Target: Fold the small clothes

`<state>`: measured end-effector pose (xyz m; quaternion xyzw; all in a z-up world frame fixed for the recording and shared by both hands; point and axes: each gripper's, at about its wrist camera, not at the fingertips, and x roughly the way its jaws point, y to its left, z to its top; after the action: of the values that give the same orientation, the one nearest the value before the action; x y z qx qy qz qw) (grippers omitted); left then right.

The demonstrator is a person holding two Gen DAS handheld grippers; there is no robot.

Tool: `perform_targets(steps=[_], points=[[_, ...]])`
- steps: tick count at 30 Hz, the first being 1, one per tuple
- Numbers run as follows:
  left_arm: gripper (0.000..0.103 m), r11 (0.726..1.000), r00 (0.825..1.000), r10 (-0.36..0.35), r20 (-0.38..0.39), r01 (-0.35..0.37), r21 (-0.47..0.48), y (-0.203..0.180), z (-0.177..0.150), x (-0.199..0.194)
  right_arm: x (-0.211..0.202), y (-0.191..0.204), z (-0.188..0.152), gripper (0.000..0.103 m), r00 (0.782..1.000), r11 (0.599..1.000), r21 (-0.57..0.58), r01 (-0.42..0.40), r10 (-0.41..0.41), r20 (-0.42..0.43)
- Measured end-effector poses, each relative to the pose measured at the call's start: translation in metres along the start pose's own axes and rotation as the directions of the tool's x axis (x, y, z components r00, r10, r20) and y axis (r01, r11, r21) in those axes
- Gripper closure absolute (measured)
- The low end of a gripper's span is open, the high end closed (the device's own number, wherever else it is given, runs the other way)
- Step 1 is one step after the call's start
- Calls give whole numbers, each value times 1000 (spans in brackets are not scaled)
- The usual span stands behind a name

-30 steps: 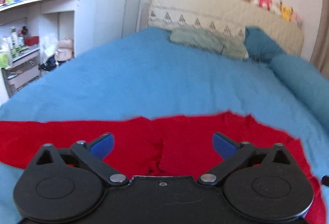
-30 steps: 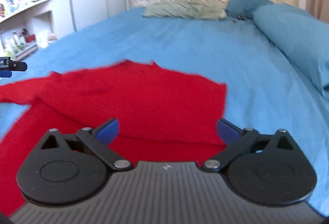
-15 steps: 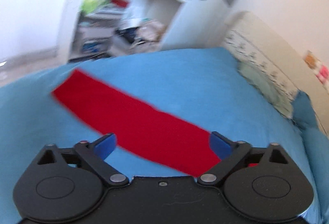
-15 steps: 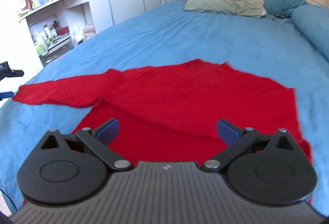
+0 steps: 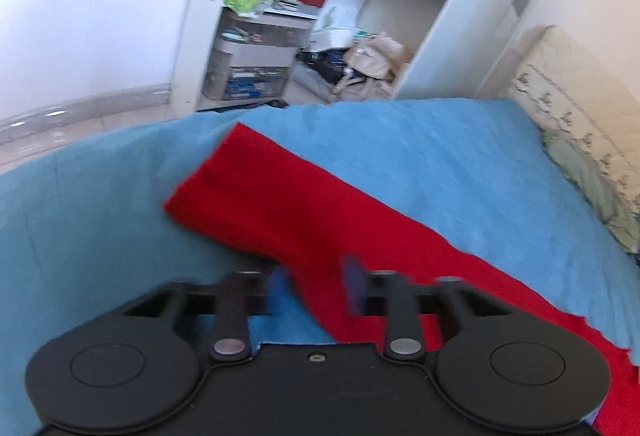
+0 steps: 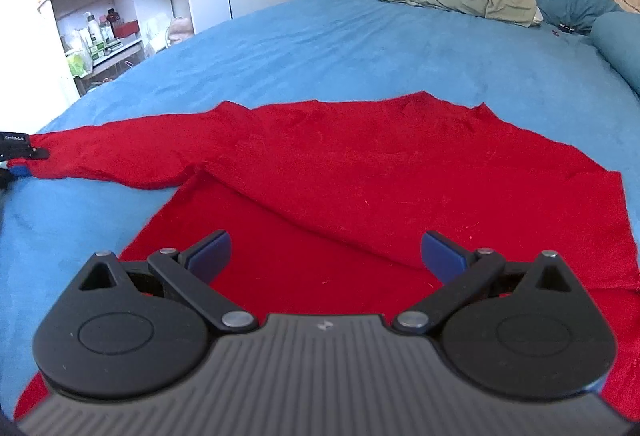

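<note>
**Left claw pinches the sleeve, right claw waits**

I have my left claw (image 5: pixel 314 286) down at the end of the long sleeve (image 5: pixel 280 204). Its jaws have just been closing, and now they are pinched tight on the red cloth between them. The picture is a bit blurry there, so I can't tell how much cloth is in the pinch. My right claw (image 6: pixel 326 250) is wide open and holds nothing. It hovers over the bottom part of the red sweater (image 6: pixel 360 176).

Here is what I think could go wrong. If my pinch is only on the very edge, the sleeve could slip out when I lift it. If I pull too fast, the whole sweater could slide across the bed (image 6: pixel 340 48) and get wrinkly. The sleeve end also sits close to the side of the bed, so it could drop over the edge if I let go.

The sweater is bright red and soft-looking. It lies flat on the blue bed, with this one sleeve stretched straight out to the side. The other side looks like it is already folded in over the body.
</note>
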<state>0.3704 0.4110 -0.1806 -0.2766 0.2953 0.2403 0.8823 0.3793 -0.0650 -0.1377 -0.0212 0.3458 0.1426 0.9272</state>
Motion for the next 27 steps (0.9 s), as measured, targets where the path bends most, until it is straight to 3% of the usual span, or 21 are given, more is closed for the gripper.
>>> perform_targets(steps=[3,6,11,16,19,25,27], points=[[97,1000,1000,-3,1,3,6,-4,3,-1,3,-3,-2,0,1000,1000,12,5,-5,-2],[98,996,999,-20,28,18,84,-25,5,-16,1,-10,-1,0,1000,1000,20,12,-13,6],[98,955,984,-152,92,122,270,-99,2,-60,-13,-29,4,0,999,998,50,36,-38,32],[98,848,942,-333,46,278,452,-206,-33,-104,-36,-58,8,0,993,992,85,90,-95,63],[98,753,911,-411,-42,365,547,-273,-77,-121,-51,-83,7,0,988,986,115,123,-133,77],[98,588,892,-401,-208,425,688,-359,-200,-115,-68,-132,-6,0,982,969,177,172,-184,53],[97,570,893,-371,-254,435,697,-367,-230,-104,-69,-146,-13,0,981,965,193,179,-188,34]])
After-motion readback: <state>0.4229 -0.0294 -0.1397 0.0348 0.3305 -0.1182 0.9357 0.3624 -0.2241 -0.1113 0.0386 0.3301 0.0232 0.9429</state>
